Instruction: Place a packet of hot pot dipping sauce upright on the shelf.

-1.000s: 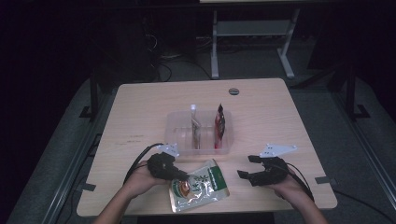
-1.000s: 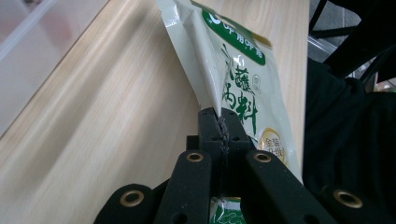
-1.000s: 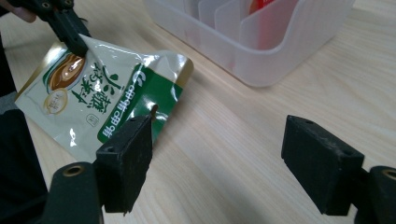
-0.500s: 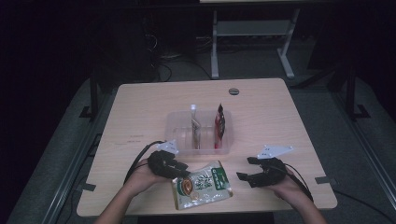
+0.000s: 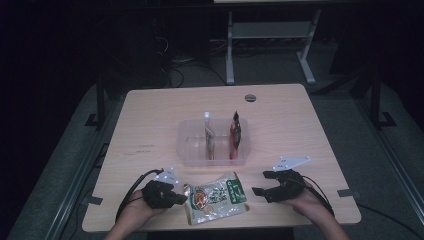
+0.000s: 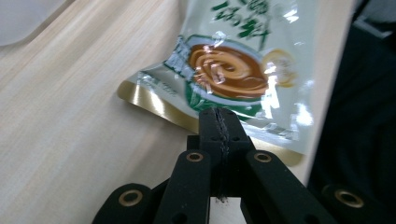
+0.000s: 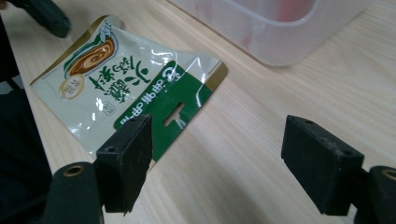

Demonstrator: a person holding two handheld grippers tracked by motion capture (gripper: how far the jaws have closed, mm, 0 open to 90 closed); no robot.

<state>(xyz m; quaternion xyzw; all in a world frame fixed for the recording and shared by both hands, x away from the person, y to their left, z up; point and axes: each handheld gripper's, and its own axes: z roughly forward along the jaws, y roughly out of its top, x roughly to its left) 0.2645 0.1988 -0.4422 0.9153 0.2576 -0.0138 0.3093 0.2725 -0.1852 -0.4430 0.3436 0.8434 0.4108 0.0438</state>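
Observation:
A green and white snack pouch (image 5: pixel 216 197) printed with a brown swirl lies flat near the table's front edge, between my two grippers. My left gripper (image 5: pixel 181 195) is at the pouch's left end. In the left gripper view its jaws are pressed together, and their tip (image 6: pixel 219 114) overlaps the gold edge of the pouch (image 6: pixel 233 60). I see nothing held between them. My right gripper (image 5: pixel 261 183) rests a little right of the pouch, open. In the right gripper view the bare table shows in the gap of the gripper (image 7: pixel 229 158), and the pouch (image 7: pixel 126 79) lies beyond the left jaw.
A clear plastic bin (image 5: pixel 190 150) stands mid-table behind the pouch, with a red packet (image 5: pixel 235 132) and a pale packet (image 5: pixel 209 137) upright in it. The bin's corner (image 7: pixel 280 32) is ahead of the right gripper. A round grommet (image 5: pixel 250 98) sits at the table's back.
The pouch has shifted slightly to the right and turned a little at the left gripper's tip. The right gripper has edged a bit nearer the pouch.

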